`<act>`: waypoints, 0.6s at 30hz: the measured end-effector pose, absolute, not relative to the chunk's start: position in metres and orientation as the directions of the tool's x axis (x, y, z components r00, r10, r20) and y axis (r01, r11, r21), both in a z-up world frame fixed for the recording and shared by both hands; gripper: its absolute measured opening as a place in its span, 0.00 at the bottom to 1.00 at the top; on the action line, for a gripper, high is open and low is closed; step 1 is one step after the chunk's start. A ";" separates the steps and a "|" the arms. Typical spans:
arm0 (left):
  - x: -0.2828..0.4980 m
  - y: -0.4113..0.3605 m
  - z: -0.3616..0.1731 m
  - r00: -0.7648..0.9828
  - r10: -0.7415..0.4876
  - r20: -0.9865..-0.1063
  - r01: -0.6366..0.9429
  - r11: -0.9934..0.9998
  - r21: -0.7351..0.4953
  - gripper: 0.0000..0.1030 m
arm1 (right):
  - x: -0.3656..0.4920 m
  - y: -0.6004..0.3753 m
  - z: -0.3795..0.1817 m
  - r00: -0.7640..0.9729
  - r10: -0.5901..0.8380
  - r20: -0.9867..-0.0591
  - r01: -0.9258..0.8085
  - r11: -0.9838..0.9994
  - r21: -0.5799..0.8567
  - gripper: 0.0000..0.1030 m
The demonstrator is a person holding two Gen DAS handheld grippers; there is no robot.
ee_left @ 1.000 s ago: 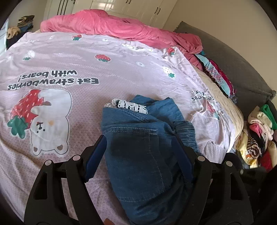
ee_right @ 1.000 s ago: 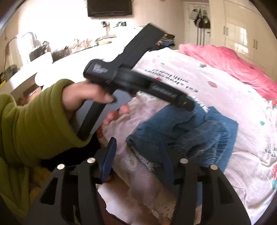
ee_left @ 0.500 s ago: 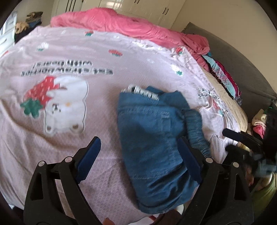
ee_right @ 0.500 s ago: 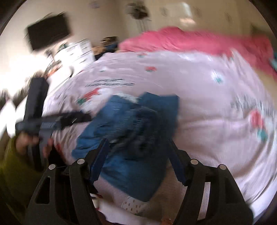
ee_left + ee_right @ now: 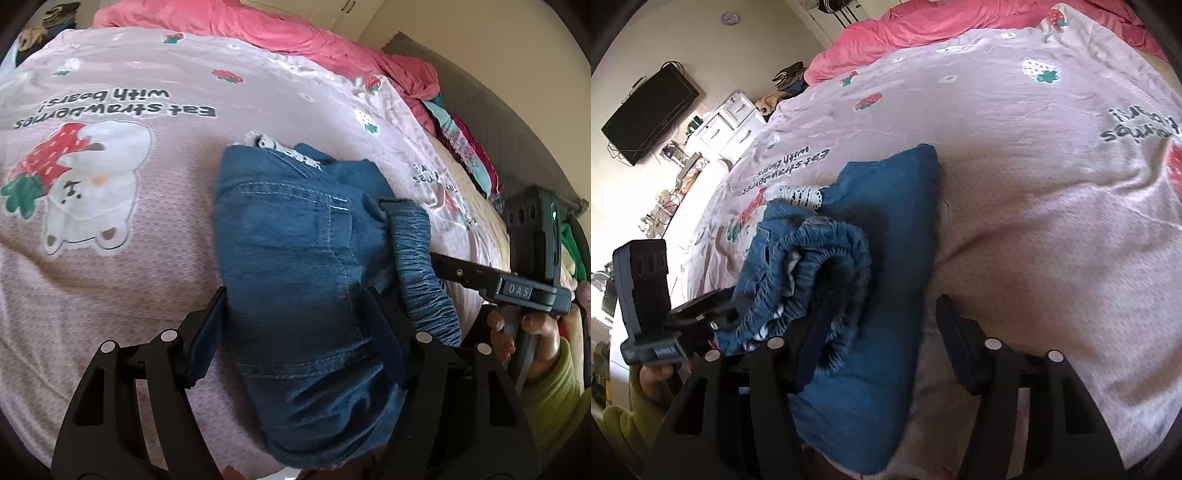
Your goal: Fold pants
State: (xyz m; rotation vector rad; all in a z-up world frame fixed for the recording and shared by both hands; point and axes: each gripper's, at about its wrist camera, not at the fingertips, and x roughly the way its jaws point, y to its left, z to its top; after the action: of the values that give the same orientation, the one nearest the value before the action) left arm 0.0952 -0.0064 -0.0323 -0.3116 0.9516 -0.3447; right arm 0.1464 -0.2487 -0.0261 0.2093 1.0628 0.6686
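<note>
Both jaws are closing around the folded denim pants.

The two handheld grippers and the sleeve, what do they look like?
Both grippers, left and right, are black plastic frames with cut-out openings, silver screws and dark blue finger pads. The right one's body reads "DAS". The sleeve is ribbed and olive green.

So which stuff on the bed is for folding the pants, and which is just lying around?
For the job:
- folded blue denim pants
- left gripper, jaws closing
- right gripper, jaws closing

Just lying about:
- crumpled pink blanket
- strawberry-bear bedsheet
- black wall TV
- white drawers
</note>
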 end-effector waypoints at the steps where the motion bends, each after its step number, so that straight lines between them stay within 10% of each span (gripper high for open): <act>1: 0.097 -0.008 -0.033 0.532 -0.417 -0.737 0.148 0.903 -0.404 0.63 | 0.148 -0.244 -0.026 0.295 0.617 -0.730 -0.424 0.769 0.479 0.39; 18: 0.111 -0.014 0.014 0.613 -0.438 -0.657 0.191 0.890 -0.415 0.53 | 0.138 -0.220 0.020 0.371 0.700 -0.610 -0.616 0.677 0.402 0.23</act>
State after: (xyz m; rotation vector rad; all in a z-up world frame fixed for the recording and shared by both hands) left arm 0.1106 -0.0137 0.0142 -0.3197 0.8369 -0.3693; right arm 0.1384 -0.2197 0.0202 0.1130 0.8388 0.8462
